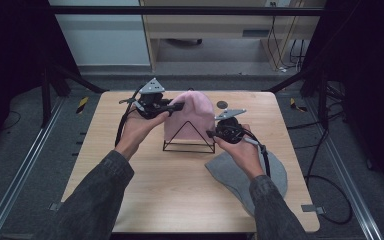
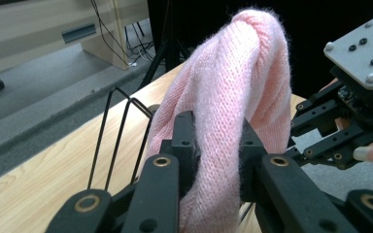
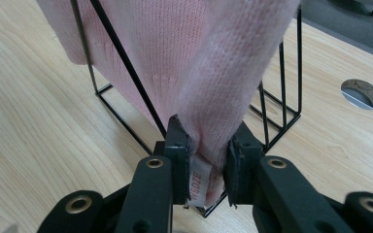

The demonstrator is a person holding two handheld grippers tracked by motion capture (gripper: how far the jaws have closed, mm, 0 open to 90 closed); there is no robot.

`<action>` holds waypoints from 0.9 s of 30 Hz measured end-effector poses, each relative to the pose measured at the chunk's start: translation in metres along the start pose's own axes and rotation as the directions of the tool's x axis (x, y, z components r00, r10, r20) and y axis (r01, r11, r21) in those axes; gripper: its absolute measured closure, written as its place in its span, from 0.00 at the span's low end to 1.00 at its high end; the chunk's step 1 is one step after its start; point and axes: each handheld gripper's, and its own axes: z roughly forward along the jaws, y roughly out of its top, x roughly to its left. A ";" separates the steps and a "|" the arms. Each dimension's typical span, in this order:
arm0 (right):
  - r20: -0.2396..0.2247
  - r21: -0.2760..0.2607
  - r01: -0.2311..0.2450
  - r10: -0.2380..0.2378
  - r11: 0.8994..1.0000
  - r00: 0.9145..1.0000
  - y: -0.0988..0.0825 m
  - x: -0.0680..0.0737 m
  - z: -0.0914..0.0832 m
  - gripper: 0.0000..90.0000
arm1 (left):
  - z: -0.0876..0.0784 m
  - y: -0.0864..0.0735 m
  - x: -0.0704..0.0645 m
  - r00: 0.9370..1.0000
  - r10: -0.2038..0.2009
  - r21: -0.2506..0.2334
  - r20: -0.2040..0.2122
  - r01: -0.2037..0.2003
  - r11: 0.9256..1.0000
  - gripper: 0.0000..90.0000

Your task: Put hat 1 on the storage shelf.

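A pink knitted hat [image 1: 192, 112] hangs over a black wire stand [image 1: 189, 146] at the middle of the table. My left gripper [image 1: 179, 106] is shut on the hat's upper left side. In the left gripper view the pink hat [image 2: 238, 73] is bunched between the jaws of that gripper [image 2: 216, 143], and the other gripper [image 2: 330, 131] shows beyond it at the right. My right gripper [image 1: 211, 133] is shut on the hat's lower right edge. In the right gripper view my right gripper [image 3: 209, 148] pinches the hat's [image 3: 184, 53] hem with its white label, right beside the wire stand [image 3: 126, 77].
A grey knitted hat [image 1: 240, 172] lies flat on the wooden table [image 1: 170, 195] at the right front, under my right forearm. A round cable hole [image 1: 222, 104] [image 3: 363, 93] sits behind the pink hat. Dark frame posts and cables stand beyond the table.
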 end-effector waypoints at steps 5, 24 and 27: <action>0.002 0.012 -0.003 0.003 1.000 1.000 -0.006 -0.001 0.001 0.81 | 0.002 -0.004 0.001 1.000 -0.010 0.011 0.011 0.010 1.000 0.85; 0.036 0.017 -0.024 0.023 1.000 0.999 -0.026 -0.015 -0.025 0.73 | 0.014 -0.016 -0.005 0.999 -0.005 0.051 0.035 0.003 0.999 0.85; 0.041 0.020 -0.024 0.023 1.000 0.999 -0.028 -0.017 -0.027 0.73 | 0.013 -0.017 -0.005 1.000 -0.004 0.056 0.031 0.002 0.998 0.83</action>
